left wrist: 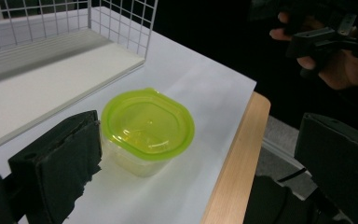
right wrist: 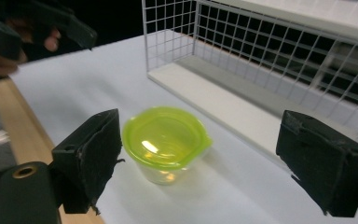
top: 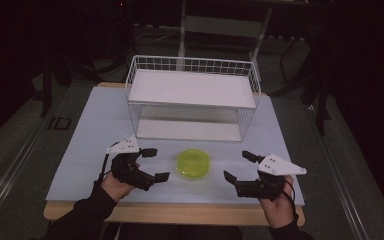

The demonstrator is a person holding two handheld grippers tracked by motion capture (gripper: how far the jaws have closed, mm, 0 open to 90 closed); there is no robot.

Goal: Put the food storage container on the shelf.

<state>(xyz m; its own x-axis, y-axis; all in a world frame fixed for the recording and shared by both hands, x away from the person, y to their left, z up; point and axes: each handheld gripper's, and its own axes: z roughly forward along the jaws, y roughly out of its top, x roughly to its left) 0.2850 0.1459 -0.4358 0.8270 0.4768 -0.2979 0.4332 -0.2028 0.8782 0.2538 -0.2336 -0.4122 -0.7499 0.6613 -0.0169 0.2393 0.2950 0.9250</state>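
Green-lidded tub (top: 193, 163) on table (top: 95, 145), untouched | left gripper (top: 153, 164) wide, empty | right gripper (top: 238, 166) wide, empty | step: approach | next: likely close in and grasp tub

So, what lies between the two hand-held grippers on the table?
In the high view, the lidded green container sits between the left hand-held gripper and the right hand-held gripper, touching neither.
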